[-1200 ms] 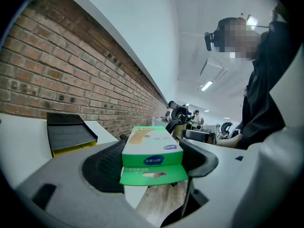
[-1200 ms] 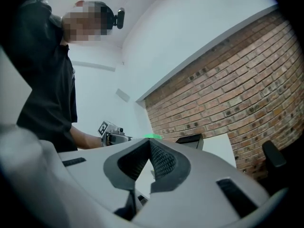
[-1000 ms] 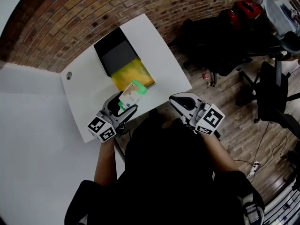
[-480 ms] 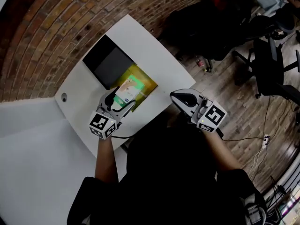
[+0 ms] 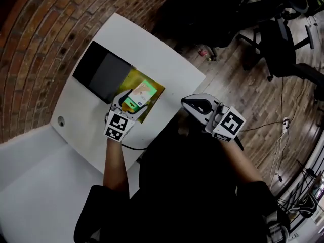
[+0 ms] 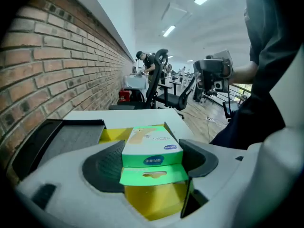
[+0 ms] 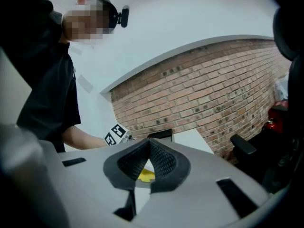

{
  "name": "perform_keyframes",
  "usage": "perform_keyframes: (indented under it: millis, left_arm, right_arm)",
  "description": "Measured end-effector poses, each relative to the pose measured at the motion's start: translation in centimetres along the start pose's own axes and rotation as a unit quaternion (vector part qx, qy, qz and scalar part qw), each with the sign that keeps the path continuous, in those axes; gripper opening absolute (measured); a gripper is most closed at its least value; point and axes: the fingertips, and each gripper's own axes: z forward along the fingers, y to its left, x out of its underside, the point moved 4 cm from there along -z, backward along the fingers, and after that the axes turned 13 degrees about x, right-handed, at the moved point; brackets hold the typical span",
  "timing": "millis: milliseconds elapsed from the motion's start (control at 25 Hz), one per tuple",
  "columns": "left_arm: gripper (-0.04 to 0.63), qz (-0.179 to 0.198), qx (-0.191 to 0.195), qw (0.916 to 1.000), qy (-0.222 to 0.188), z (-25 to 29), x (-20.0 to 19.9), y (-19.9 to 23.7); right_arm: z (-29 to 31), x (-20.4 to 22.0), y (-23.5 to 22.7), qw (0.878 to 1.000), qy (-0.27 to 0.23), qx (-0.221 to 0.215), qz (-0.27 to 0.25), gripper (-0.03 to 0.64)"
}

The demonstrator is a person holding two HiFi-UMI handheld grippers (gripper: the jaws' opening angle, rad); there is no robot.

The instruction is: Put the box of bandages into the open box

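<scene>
The bandage box (image 5: 138, 96) (image 6: 151, 147) is white and green with a green hang tab. My left gripper (image 5: 130, 99) (image 6: 150, 159) is shut on it and holds it over the yellow inside of the open box (image 5: 150, 101) (image 6: 111, 135). That box's black lid (image 5: 99, 72) (image 6: 61, 137) lies flat behind it on the white table (image 5: 147, 49). My right gripper (image 5: 195, 104) (image 7: 148, 159) is off the table's near edge, to the right, with its jaws together and nothing in them.
A brick wall (image 5: 45, 24) runs behind the table. A cable hole (image 5: 61, 120) sits at the table's left end. Office chairs (image 5: 276, 44) and a small bottle (image 5: 203, 51) stand on the wooden floor to the right. A second white surface (image 5: 30, 186) adjoins at the left.
My left gripper has carried the bandage box forward from the table's near edge to above the open box. The right gripper has stayed about where it was.
</scene>
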Motion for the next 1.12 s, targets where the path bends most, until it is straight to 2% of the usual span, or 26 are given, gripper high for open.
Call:
perform_keyframes:
  millis: [400, 600, 880, 1120]
  left_arm:
    - [0.37, -0.008, 0.061, 0.9973, 0.041, 3.6, 1.7, 0.6]
    - [0.37, 0.006, 0.064, 0.9966, 0.052, 4.0, 2.3, 1.1]
    - [0.37, 0.027, 0.053, 0.9916, 0.115, 5.0, 3.9, 0.9]
    - [0.37, 0.018, 0.062, 0.9847, 0.162, 5.6, 4.7, 1.2]
  right_arm:
    - [-0.2, 0.1, 0.4, 1.0, 0.018, 0.022, -0.003, 0.006]
    - [0.3, 0.0, 0.9, 1.0, 0.022, 0.019, -0.007, 0.006]
    - [1.0, 0.0, 1.1, 1.0, 0.022, 0.008, -0.002, 0.006]
    - [1.7, 0.0, 0.8, 1.0, 0.023, 0.001, -0.005, 0.006]
